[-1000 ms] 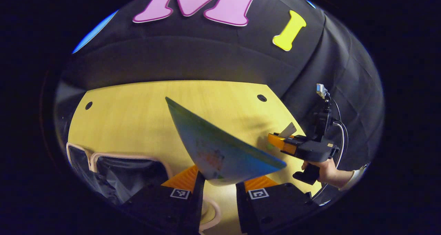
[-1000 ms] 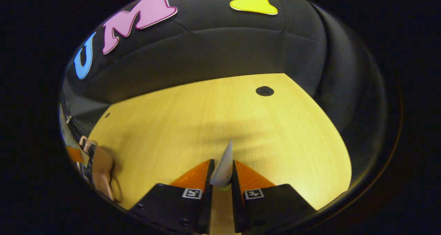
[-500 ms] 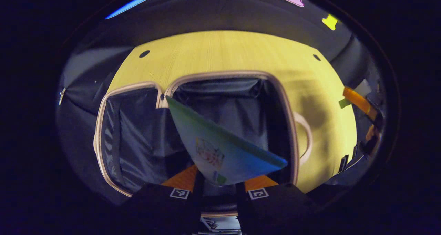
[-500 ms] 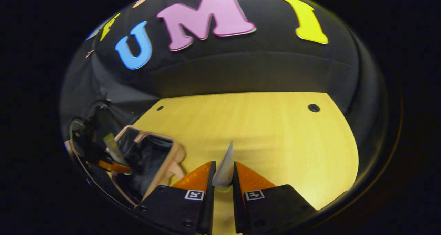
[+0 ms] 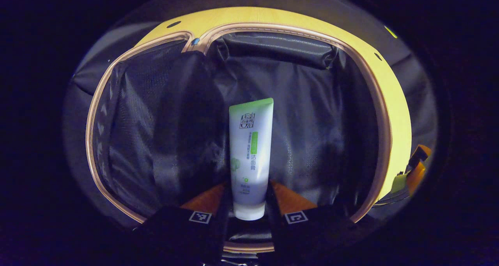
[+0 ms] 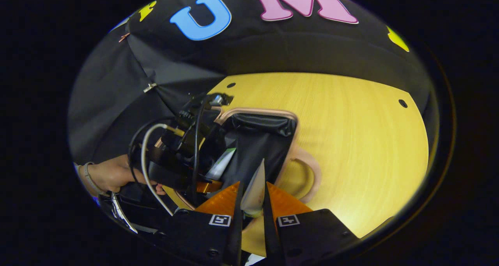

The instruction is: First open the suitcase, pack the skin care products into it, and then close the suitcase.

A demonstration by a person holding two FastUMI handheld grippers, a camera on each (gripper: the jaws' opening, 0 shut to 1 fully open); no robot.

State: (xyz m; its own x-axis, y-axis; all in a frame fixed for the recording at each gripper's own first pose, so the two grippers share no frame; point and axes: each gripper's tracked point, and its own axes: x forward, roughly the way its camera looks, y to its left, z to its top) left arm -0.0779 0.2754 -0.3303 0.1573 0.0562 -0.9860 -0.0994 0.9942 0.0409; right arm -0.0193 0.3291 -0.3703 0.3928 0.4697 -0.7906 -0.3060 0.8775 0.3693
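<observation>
The suitcase (image 5: 386, 114) lies open on the table, its black lining ringed by a pale pink rim. My left gripper (image 5: 249, 203) points down into the right half, shut on a white tube with a green crimped end (image 5: 251, 156) that stands straight out between the fingers. In the right gripper view, that left gripper (image 6: 183, 156), held by a hand, hangs over the suitcase (image 6: 269, 116) with the white tube (image 6: 223, 162) sticking out. My right gripper (image 6: 252, 203) hovers at the suitcase's near edge, shut on a second tube (image 6: 255, 186) seen edge-on.
The suitcase's left half (image 5: 128, 125) has a mesh lining. Its pink handle (image 6: 310, 176) loops out onto the yellow wooden table (image 6: 362, 133), which has small dark holes near its far corners. The other gripper (image 5: 417, 170) sits just outside the suitcase's right rim.
My left gripper swung from above the table down into the open suitcase, carrying its tube. My right gripper turned left, bringing the suitcase and the other hand into its view.
</observation>
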